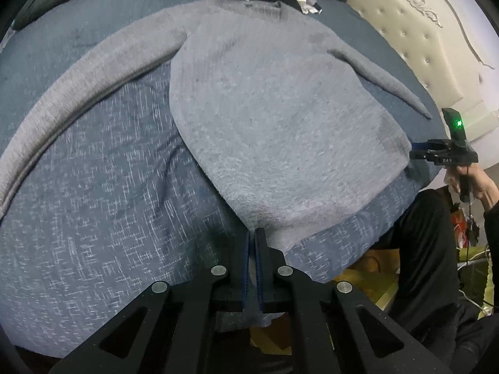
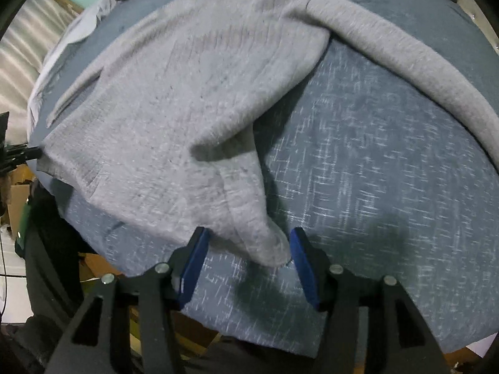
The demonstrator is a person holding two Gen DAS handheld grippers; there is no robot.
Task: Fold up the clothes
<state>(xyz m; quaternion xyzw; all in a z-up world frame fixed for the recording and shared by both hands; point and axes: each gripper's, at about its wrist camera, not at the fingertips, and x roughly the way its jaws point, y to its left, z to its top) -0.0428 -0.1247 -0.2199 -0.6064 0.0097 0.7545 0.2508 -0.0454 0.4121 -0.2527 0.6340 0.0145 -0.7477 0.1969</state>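
The left tool (image 1: pixel 253 233) is pinched shut on the grey sweater's (image 1: pixel 280 118) hem, while the right tool (image 2: pixel 248 243) stands wide around its other hem corner on the bed (image 2: pixel 374 162).

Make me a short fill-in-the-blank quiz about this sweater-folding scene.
1. The fuzzy grey knit sweater lies on a ____ speckled bedspread.
2. The left gripper is ____ on the sweater's hem.
3. The right gripper is ____, a hem corner between its blue pads.

Answers: blue; shut; open
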